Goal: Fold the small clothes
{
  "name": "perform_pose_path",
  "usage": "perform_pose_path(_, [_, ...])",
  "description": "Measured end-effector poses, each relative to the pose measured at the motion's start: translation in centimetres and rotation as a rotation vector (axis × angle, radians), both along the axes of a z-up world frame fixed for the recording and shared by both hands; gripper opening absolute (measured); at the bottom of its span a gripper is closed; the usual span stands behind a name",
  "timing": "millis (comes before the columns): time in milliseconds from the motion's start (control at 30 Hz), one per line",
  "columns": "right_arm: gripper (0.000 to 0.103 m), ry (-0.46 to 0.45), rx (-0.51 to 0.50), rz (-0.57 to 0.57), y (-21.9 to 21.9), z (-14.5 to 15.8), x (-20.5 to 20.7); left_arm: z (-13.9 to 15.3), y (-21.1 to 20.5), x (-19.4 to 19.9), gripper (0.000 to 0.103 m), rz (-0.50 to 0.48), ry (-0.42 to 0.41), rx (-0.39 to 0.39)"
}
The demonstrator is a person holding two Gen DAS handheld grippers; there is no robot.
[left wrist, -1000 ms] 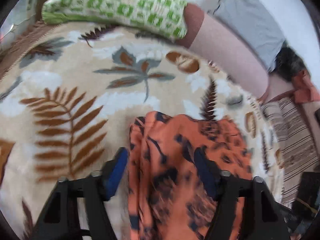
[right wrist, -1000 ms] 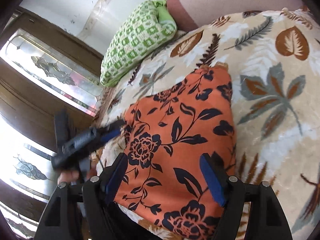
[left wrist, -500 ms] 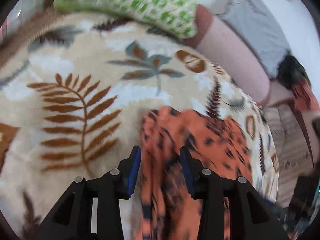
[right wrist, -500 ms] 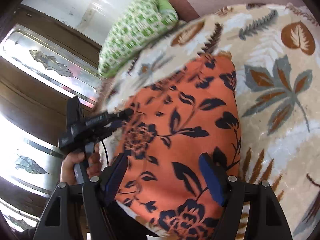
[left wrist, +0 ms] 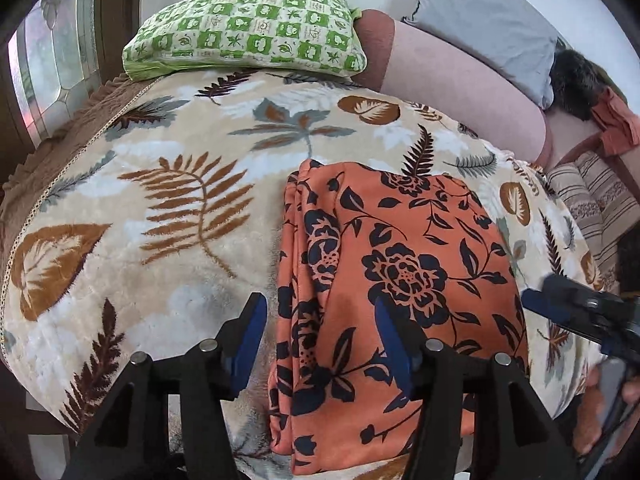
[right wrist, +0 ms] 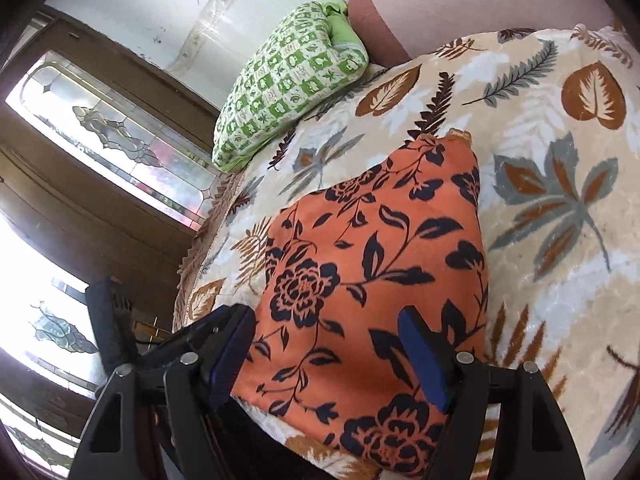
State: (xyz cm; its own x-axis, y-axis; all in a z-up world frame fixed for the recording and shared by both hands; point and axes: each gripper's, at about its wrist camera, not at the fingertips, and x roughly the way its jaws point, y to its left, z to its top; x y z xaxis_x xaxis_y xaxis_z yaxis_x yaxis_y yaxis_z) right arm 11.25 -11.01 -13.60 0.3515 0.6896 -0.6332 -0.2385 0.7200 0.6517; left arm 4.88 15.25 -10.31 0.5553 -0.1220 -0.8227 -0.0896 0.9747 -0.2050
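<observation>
Item: orange floral garment (left wrist: 404,280), folded into an oblong, lying flat on the leaf-patterned blanket (left wrist: 168,216) that covers the bed. Its layered fold edges run along the left side in my left wrist view.

My left tool (left wrist: 320,344): its jaws are opening. The garment's left edge lies between and below the blue pads (left wrist: 250,334), and neither pad presses on the cloth, so I have hold of nothing.

My right tool (right wrist: 328,360): jaws wide apart and still widening a little, hanging over the garment's near end. Cloth shows between the pads (right wrist: 422,360), but they do not pinch it. In the left wrist view this tool appears at the garment's right edge (left wrist: 576,312), with my hand (left wrist: 608,412) below it.

Surroundings: a green checked pillow (left wrist: 248,32) at the head of the bed, well apart from the garment. A pinkish bolster (left wrist: 460,76) lies beside it, with a grey pillow (left wrist: 484,20) behind. A striped cloth (left wrist: 596,200) and a small orange cloth (left wrist: 612,120) lie off to the right. Leaded glass panes in dark wood frames (right wrist: 116,136) stand at the bed's left side.

Obstructions: nothing lies on the garment.

Containers: I see none.
</observation>
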Motion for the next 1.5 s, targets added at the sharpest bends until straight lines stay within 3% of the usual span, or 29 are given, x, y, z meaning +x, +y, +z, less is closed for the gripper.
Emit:
perform_pose_path(100, [0.084,0.105,-0.043,-0.003,0.5,-3.3,1.9,-0.4,-0.2,0.2,0.057,0.011,0.019,0.002])
perform_pose_path(333, [0.084,-0.002,-0.018,-0.009,-0.4,0.5,0.9,-0.2,0.2,0.2,0.058,0.005,0.007,-0.009])
perform_pose_path(467, [0.084,-0.023,-0.039,-0.108,-4.3,0.2,0.2,0.4,1.7,-0.2,0.082,0.033,-0.035,-0.064])
perform_pose_path(533, [0.084,0.018,-0.044,-0.138,-6.0,-0.8,0.7,0.3,2.7,0.0,0.085,0.058,-0.052,-0.117])
perform_pose_path(667, [0.084,0.098,0.024,-0.171,-7.6,-3.3,2.6,-2.3,2.6,2.4,0.085,0.016,0.023,-0.171])
perform_pose_path(733, [0.084,0.146,0.07,-0.137,-6.6,-4.5,3.9,-4.4,1.8,3.6,0.085,-0.005,0.107,-0.141])
perform_pose_path(767, [0.084,0.184,0.088,-0.101,-5.6,-5.4,4.6,-5.1,1.6,3.7,0.085,-0.011,0.112,-0.168])
perform_pose_path(833, [0.083,0.212,0.056,-0.006,-2.9,-6.6,5.2,-5.3,1.0,3.6,0.066,-0.041,0.095,-0.202])
perform_pose_path(867, [0.071,0.212,0.018,0.031,-1.9,-6.9,5.1,-5.4,0.8,3.7,0.048,-0.062,0.11,-0.233])
perform_pose_path(933, [0.059,0.195,-0.025,0.045,-1.0,-6.6,5.2,-5.0,0.5,3.8,0.039,-0.059,0.113,-0.222])
perform_pose_path(967, [0.045,0.181,-0.025,0.054,-1.0,-5.9,5.3,-4.6,0.1,3.8,0.034,-0.069,0.109,-0.203])
perform_pose_path(1000, [0.039,0.163,-0.031,0.062,-1.2,-5.3,5.3,-4.2,-0.2,3.7,0.028,-0.071,0.1,-0.188])
perform_pose_path(1067, [0.034,0.114,-0.045,0.082,-1.3,-3.4,5.1,-2.5,-0.8,3.5,0.024,-0.067,0.054,-0.183])
perform_pose_path(1200, [0.033,0.002,-0.068,0.1,-2.0,0.9,4.7,1.3,-2.1,3.5,0.023,-0.086,-0.052,-0.203])
perform_pose_path(1367, [0.033,-0.14,-0.059,0.062,-6.0,7.1,5.7,6.5,-5.3,5.7,0.023,-0.157,-0.182,-0.199])
perform_pose_path(1500, [0.033,-0.19,-0.064,0.017,-10.0,9.3,7.4,8.0,-8.7,8.8,0.024,-0.206,-0.218,-0.196])
